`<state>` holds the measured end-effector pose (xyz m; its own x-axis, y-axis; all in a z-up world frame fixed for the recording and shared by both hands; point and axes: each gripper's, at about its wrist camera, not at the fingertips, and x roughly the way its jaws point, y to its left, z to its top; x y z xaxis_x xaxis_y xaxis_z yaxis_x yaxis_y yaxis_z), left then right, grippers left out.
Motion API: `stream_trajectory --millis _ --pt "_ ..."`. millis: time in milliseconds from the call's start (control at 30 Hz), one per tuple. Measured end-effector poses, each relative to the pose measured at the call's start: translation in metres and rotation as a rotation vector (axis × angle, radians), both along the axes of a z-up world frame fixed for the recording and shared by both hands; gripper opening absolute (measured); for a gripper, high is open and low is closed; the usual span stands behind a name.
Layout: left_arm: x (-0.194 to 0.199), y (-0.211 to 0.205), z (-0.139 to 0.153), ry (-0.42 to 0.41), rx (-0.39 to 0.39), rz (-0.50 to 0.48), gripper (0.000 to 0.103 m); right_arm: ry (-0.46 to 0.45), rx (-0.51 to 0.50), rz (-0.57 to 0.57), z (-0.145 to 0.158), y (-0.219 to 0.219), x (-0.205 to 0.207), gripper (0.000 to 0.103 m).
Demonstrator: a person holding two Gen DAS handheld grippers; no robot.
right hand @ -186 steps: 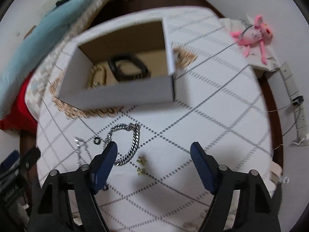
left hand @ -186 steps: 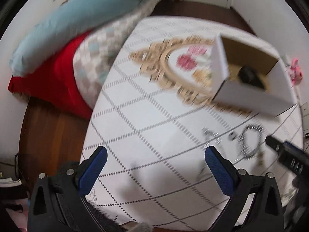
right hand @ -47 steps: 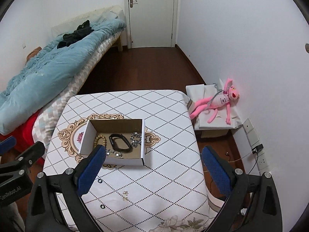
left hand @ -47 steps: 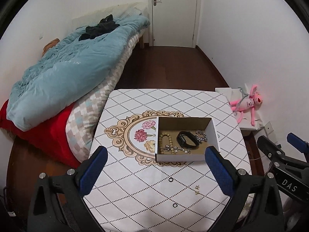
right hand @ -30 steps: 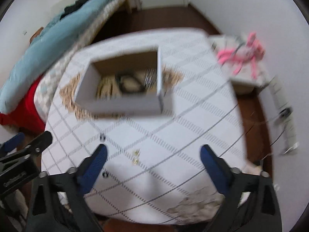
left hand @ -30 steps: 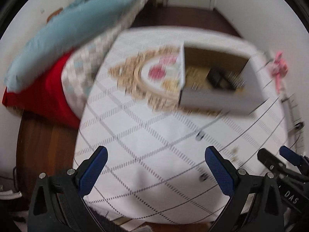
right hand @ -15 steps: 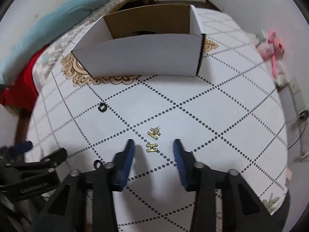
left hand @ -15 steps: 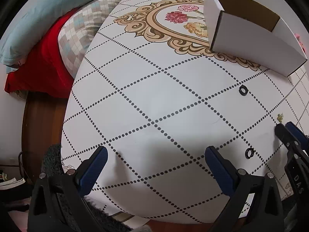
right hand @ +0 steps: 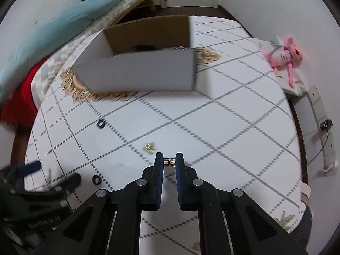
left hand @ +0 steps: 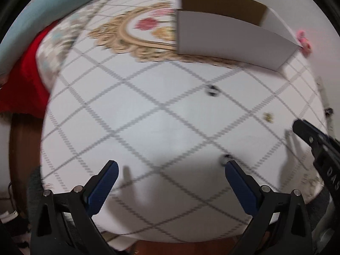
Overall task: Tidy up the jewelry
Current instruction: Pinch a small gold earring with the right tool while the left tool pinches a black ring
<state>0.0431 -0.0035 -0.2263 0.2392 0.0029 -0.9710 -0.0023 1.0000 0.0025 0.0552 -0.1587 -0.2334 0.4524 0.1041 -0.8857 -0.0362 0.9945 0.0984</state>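
My right gripper [right hand: 169,162] is shut on a small gold earring [right hand: 169,162] just above the table. A second gold earring [right hand: 149,147] lies just beyond its tips and also shows in the left wrist view [left hand: 268,117]. Two black rings lie on the cloth, one further out [right hand: 101,124] and one near the left gripper [right hand: 96,179]. In the left wrist view they are the far ring [left hand: 212,89] and the near ring [left hand: 225,159]. My left gripper [left hand: 170,182] is open and empty over the table's near edge. The white cardboard box [right hand: 138,76] holds jewelry at the back.
The table [left hand: 148,127] has a diamond-pattern cloth with a gold floral medallion [left hand: 136,34]. A bed with a blue quilt [right hand: 53,21] and a red sheet stands on the left. A pink plush toy [right hand: 282,55] lies on the right. Wall sockets [right hand: 325,131] are beyond the right edge.
My right gripper has closed from half open onto the nearer gold earring. My left gripper has shifted right and forward, still wide open. The box now looms closer in both views.
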Motion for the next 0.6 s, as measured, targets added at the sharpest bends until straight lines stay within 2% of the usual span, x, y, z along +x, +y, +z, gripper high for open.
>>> stream_trajectory --millis 67,133,167,200,233,267,300,400,467,600 --pt "-0.002 -0.012 0.000 -0.007 -0.019 -0.037 0.102 -0.004 0.004 -0.024 0.005 -0.012 -0.001 0.011" --pt "-0.004 -0.023 0.000 -0.016 -0.025 -0.076 0.090 -0.004 -0.001 -0.038 0.007 -0.017 -0.001 0.011" --pt "-0.005 -0.027 -0.001 -0.016 -0.021 -0.088 0.078 -0.002 -0.005 -0.045 0.008 -0.019 -0.001 0.011" --pt "-0.006 -0.031 -0.002 -0.013 -0.017 -0.101 0.072 -0.001 -0.006 -0.052 0.008 -0.022 -0.002 0.011" --pt "-0.007 -0.034 -0.002 -0.020 -0.008 -0.107 0.070 -0.002 -0.006 -0.062 0.009 -0.026 -0.003 0.011" --pt "-0.008 -0.037 0.000 -0.034 -0.011 -0.121 0.059 -0.002 -0.006 -0.067 0.010 -0.031 -0.005 0.011" --pt "-0.008 -0.040 0.002 -0.047 -0.010 -0.132 0.045 -0.002 -0.006 -0.074 0.011 -0.034 -0.006 0.012" --pt "-0.008 -0.044 0.005 -0.056 -0.010 -0.148 0.019 -0.001 -0.003 -0.090 0.010 -0.035 -0.007 0.012" --pt "-0.006 -0.046 0.006 -0.064 -0.011 -0.155 0.010 -0.003 0.001 -0.095 0.011 -0.037 -0.007 0.012" --pt "-0.002 -0.043 0.005 -0.074 -0.016 -0.158 0.010 -0.008 -0.001 -0.088 0.013 -0.035 -0.006 0.012"
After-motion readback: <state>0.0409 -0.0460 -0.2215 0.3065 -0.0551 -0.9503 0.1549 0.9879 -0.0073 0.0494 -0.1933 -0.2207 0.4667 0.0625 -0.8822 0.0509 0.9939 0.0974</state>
